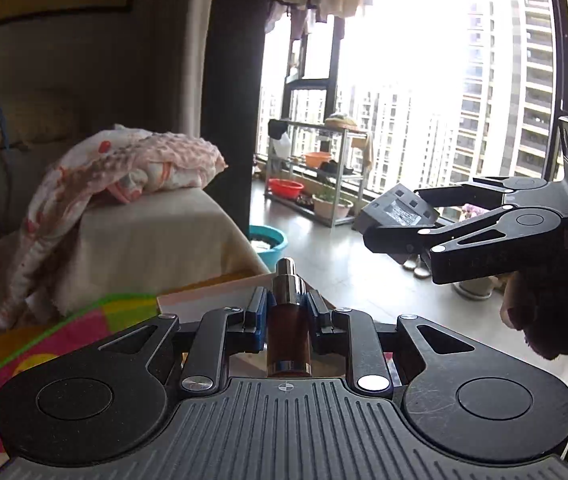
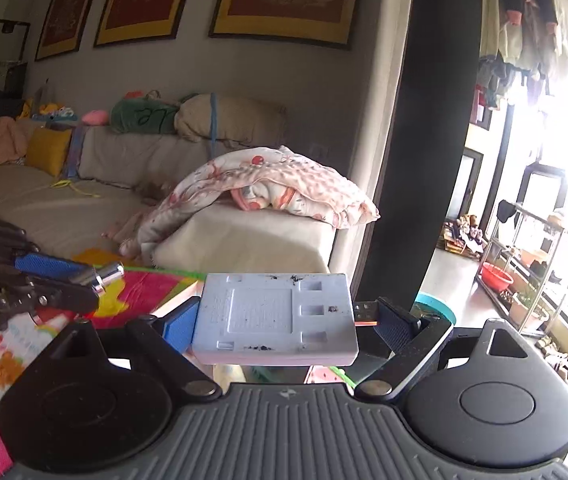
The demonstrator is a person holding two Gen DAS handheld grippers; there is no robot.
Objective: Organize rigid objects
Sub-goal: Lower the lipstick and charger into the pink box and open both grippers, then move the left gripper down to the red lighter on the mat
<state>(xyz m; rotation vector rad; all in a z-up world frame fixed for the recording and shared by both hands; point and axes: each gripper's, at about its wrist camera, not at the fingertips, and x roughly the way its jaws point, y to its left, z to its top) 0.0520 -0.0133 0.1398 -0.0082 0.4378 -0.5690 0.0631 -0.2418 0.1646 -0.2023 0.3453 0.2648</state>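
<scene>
My left gripper is shut on a small amber bottle with a silver pump top, held upright in the air. It also shows at the left of the right wrist view, where the silver top sticks out past the blue pads. My right gripper is shut on a flat white plastic box with a USB plug on its right side. In the left wrist view the right gripper holds the same box, dark against the window.
A sofa with a pink blanket and cushions stands ahead. A colourful play mat and a pale board lie below the grippers. A metal shelf with basins stands by the bright window. A blue basin sits on the floor.
</scene>
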